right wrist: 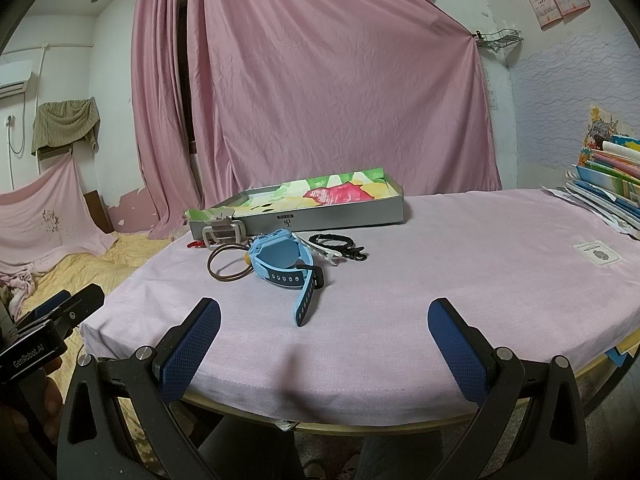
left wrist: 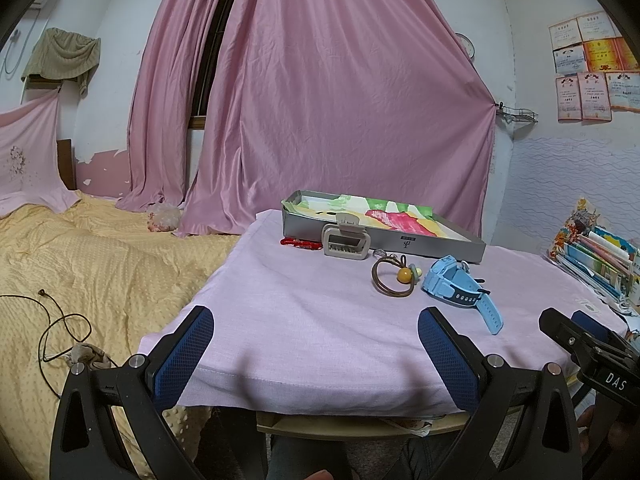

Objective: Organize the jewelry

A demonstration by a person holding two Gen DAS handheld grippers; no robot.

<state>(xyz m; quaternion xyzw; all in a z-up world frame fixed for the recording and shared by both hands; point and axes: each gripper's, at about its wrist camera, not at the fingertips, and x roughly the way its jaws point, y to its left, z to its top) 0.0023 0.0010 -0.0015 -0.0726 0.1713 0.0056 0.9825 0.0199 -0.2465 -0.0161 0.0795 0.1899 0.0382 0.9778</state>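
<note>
So the jewelry is all bunched up in the middle of the counter (right wrist: pixel 460 264), right in front of a shallow grey metal tray (right wrist: pixel 340 216) that's lined with a bright green, red and yellow paper. Nearest is a light blue kids' watch (right wrist: pixel 286 260), chunky case tipped up on its side, strap with a darker band of holes trailing toward the near edge. Just left of it lies a brown hair tie (left wrist: pixel 390 276) in a loop with a yellow-orange bead and a pale green one. A beige claw clip (left wrist: pixel 345 242) stands upright against the tray's near wall, and a red beaded bracelet (left wrist: pixel 301 243) sits to its left, at the foot of the tray. From the right wrist view there's also a black braided strap thing with a clasp (right wrist: pixel 338 245) and something small and white next to it, just right of the watch; can't tell what the white bit is.

Both tools are hovering over the near edge of the counter, well apart from the pile. Left tool (left wrist: pixel 316 356) has its blue pads spread wide with nothing between them, same for the right tool (right wrist: pixel 324 346).

Counter is covered in a pale pink cloth. Big pink curtains (left wrist: pixel 320 100) hang behind it, a bed with a yellow blanket (left wrist: pixel 80 264) is on the left, and stacked books (right wrist: pixel 612 184) sit at the right edge. Certificates (left wrist: pixel 592 68) are taped on the far right wall.
</note>
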